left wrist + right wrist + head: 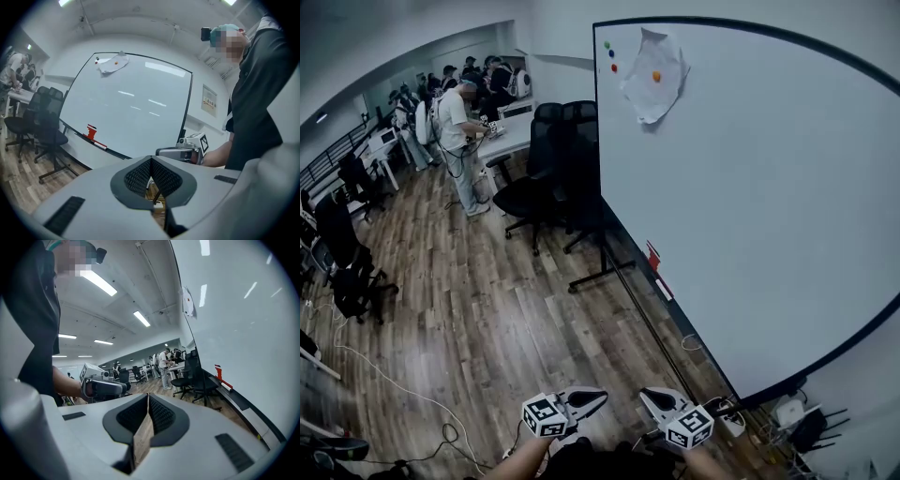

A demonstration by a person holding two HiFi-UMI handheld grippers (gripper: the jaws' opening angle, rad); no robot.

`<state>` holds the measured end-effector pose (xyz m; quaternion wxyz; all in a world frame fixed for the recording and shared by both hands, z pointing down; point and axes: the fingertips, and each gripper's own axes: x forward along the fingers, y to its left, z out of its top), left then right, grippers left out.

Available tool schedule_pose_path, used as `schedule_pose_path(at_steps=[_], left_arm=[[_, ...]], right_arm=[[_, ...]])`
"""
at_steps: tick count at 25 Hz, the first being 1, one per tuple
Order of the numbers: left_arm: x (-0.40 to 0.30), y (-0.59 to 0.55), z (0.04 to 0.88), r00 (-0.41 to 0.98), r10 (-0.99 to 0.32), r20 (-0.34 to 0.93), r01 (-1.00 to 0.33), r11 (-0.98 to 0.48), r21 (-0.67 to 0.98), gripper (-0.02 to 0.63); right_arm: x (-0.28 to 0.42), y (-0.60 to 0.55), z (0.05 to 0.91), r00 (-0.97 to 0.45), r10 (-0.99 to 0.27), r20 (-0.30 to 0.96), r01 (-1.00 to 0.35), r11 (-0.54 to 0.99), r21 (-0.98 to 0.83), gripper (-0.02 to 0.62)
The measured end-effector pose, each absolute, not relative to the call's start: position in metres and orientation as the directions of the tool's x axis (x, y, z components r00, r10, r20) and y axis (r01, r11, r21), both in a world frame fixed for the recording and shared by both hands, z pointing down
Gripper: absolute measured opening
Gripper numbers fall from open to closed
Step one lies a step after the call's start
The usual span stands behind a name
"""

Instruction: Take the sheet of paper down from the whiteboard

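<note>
The left tongs point(596, 400) sit low at the bottom of the head view. In the left gripper view their two pads are pressed together and nothing is between them. Just to the right are the right tongs point(650, 399). They are closed too and hold nothing. The right gripper view shows only a thin crack between the pads, with the wooden floor point(159, 386) behind it.

The sheet of paper point(654, 70) is well apart from both tongs. It hangs high on the whiteboard point(750, 216), near the board's top left corner, so it lies up and ahead of the tongs. An orange magnet point(656, 76) sits on the middle of the paper and seems to pin it there. Three small coloured magnets point(611, 54) sit just to the left of the paper and do not touch it.

The paper is crumpled. In the head view it looks longer going down the board than going across, and it ends in a point at the bottom. The board stands on the person's right side. I think the right tongs are a little nearer, but both have a long way to go up.

The paper is tiny in both gripper views. I cannot tell which edges stick out from the board. Its top reaches the board's rim, and I cannot tell if it folds over. The hands are cut off at the bottom of the head view.
</note>
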<state>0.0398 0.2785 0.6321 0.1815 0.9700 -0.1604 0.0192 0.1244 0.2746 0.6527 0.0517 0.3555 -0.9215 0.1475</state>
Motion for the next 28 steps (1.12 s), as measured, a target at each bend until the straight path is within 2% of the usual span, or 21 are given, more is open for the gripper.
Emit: schedule_pose_path(at_steps=[8,14,24,28], left_arm=[[0.043,0.278,0.641,0.928,-0.359,0.104,-0.371,-0.85,0.374,0.011],[0.037,0.245,0.643,0.933,-0.347,0.099,-0.358,-0.859,0.366,0.011],[-0.03,0.142,0.637,0.931,-0.366,0.022,-0.348,-0.865,0.362,0.011],[-0.051,0.102,0.637,0.944,-0.331,0.002,-0.309,-0.878,0.366,0.011]], right_arm=[[0.126,0.275,0.677,-0.768,-0.604,0.213,-0.64,0.72,-0.268,0.021],[0.12,0.244,0.681,-0.755,-0.62,0.214,-0.655,0.707,-0.267,0.021],[0.068,0.145,0.676,-0.714,-0.649,0.262,-0.699,0.676,-0.232,0.021],[0.049,0.1,0.667,-0.681,-0.681,0.267,-0.731,0.654,-0.195,0.021]])
